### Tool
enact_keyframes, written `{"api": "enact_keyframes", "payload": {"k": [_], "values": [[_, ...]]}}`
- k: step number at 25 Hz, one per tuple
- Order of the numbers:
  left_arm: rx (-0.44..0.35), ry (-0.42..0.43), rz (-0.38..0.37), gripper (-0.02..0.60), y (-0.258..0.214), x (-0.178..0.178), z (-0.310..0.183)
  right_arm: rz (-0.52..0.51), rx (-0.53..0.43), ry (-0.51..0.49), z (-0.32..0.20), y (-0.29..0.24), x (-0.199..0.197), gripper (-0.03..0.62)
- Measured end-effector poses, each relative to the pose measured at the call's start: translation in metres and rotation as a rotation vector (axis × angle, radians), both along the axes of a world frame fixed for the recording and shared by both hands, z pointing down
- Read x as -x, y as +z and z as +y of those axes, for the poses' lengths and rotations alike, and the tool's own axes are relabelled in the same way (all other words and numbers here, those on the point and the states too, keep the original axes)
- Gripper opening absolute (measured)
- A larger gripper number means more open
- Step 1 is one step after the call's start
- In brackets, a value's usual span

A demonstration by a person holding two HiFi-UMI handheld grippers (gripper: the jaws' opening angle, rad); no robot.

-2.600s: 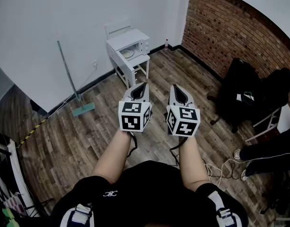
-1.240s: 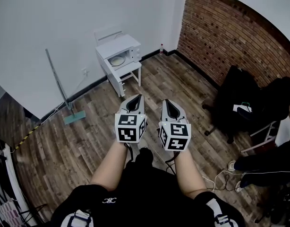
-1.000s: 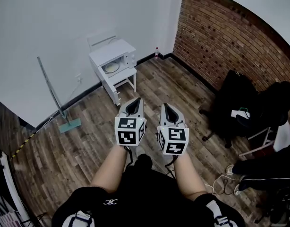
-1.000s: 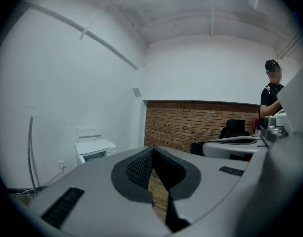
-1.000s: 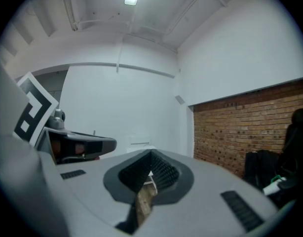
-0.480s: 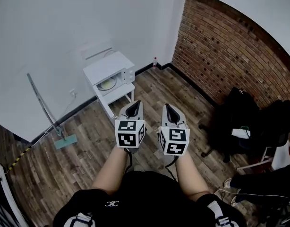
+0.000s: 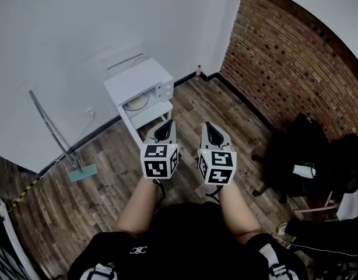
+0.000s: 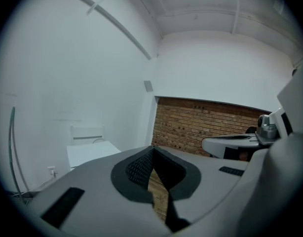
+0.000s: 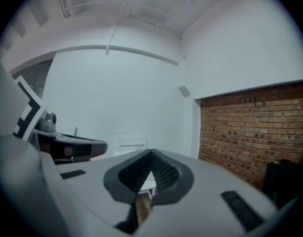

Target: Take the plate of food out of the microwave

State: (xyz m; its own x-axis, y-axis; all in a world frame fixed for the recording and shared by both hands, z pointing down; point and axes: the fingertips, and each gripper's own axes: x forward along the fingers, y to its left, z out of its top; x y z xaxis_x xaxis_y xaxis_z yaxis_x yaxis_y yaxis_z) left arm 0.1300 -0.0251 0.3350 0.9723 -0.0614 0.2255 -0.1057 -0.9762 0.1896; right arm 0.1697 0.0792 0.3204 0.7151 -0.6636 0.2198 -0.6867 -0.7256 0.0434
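At your eleven o'clock, against the white wall (image 7: 80,28), the small white table (image 7: 150,114) carries the microwave (image 7: 138,80), nearer you the left gripper (image 7: 167,123) and right gripper (image 7: 207,125) are closed on nothing, and the plate (image 7: 134,102) lies inside the microwave.

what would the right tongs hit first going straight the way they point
Open floor, then probably the microwave on its stand; the right tongs aim about there, but depth is unclear.
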Motion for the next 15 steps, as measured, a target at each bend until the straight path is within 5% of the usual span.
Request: {"api": "enact_keyframes", "payload": {"k": [15], "values": [[0.008, -0.272, -0.078, -0.005, 0.037, -0.021, -0.098, -0.077, 0.035, -0.265, -0.116, 0.048, -0.057, 0.008]]}}
